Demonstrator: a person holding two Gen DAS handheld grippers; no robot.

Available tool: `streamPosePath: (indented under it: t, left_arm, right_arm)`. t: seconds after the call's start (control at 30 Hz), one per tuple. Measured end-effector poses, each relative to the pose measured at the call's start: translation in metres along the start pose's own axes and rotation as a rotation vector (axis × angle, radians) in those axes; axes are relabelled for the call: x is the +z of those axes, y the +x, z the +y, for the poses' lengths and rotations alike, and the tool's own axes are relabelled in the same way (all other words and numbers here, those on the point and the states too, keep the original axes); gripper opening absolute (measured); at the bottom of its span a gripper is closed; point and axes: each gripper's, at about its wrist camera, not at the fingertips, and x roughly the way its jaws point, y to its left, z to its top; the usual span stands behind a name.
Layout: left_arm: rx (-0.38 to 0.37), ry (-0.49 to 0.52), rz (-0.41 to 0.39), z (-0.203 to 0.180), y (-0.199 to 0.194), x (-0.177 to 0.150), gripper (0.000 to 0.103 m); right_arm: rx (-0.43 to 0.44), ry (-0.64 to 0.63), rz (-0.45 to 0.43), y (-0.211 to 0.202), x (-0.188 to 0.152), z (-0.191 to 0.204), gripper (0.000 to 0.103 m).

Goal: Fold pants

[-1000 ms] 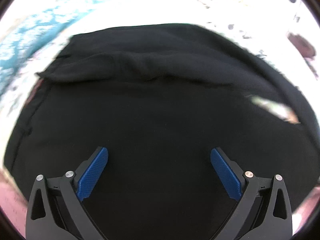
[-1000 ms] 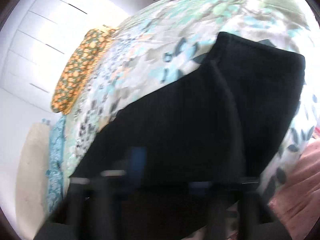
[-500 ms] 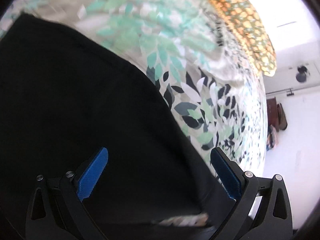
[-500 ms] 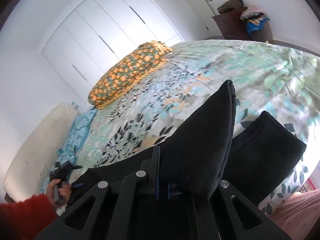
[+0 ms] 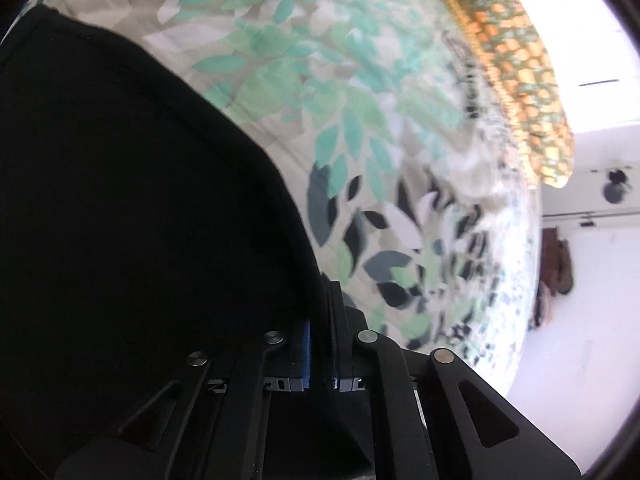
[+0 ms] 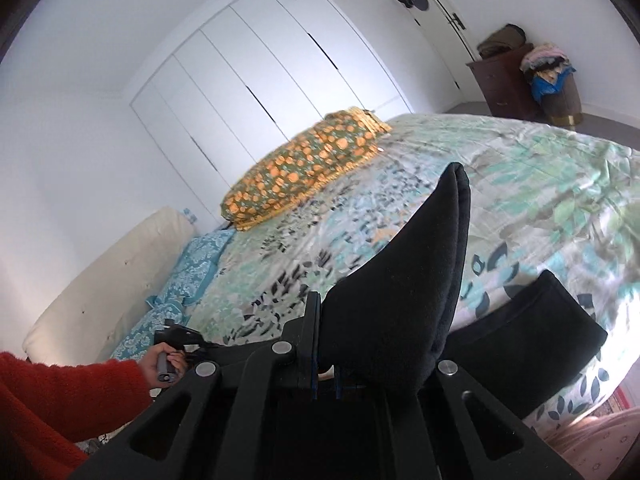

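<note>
The black pants (image 5: pixel 140 220) lie on a leaf-print bedspread (image 5: pixel 360 100). My left gripper (image 5: pixel 320 344) is shut on their edge, with black cloth pinched between the blue pads. My right gripper (image 6: pixel 326 356) is shut on another part of the pants (image 6: pixel 412 280) and holds a folded corner up above the bed. More of the pants (image 6: pixel 532 332) lies on the bed near its right edge. In the right wrist view the left gripper (image 6: pixel 176 340) shows at lower left, held by a hand in a red sleeve.
An orange floral pillow (image 6: pixel 308 164) lies at the head of the bed, with a blue patterned one (image 6: pixel 188 268) to its left. White wardrobe doors (image 6: pixel 260 72) stand behind. A dark dresser with piled clothes (image 6: pixel 524 76) is far right.
My left gripper swung from over the pants to their edge and closed on it. My right gripper closed on the pants and lifted a corner upward.
</note>
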Motion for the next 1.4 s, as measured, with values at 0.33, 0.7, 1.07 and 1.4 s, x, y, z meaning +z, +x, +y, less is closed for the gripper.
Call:
streamPosePath:
  t: [0.33, 0.7, 1.07, 1.4]
  left_arm:
    - [-0.142, 0.280, -0.294, 0.006, -0.210, -0.100, 0.005]
    - [0.078, 0.180, 0.014, 0.132, -0.148, -0.227, 0.005]
    - [0.095, 0.225, 0.051, 0.118, -0.136, -0.231, 0.005]
    - [0.110, 0.254, 0.046, 0.113, -0.133, -0.238, 0.005]
  right_arm:
    - [-0.087, 0.057, 0.229, 0.040, 0.042, -0.043, 0.006]
    - [-0.375, 0.053, 0.687, 0.090, -0.022, -0.130, 0.006]
    - [-0.299, 0.167, 0.646, 0.071, -0.008, -0.142, 0.056]
    - [-0.384, 0.217, 0.563, 0.064, 0.015, -0.167, 0.013]
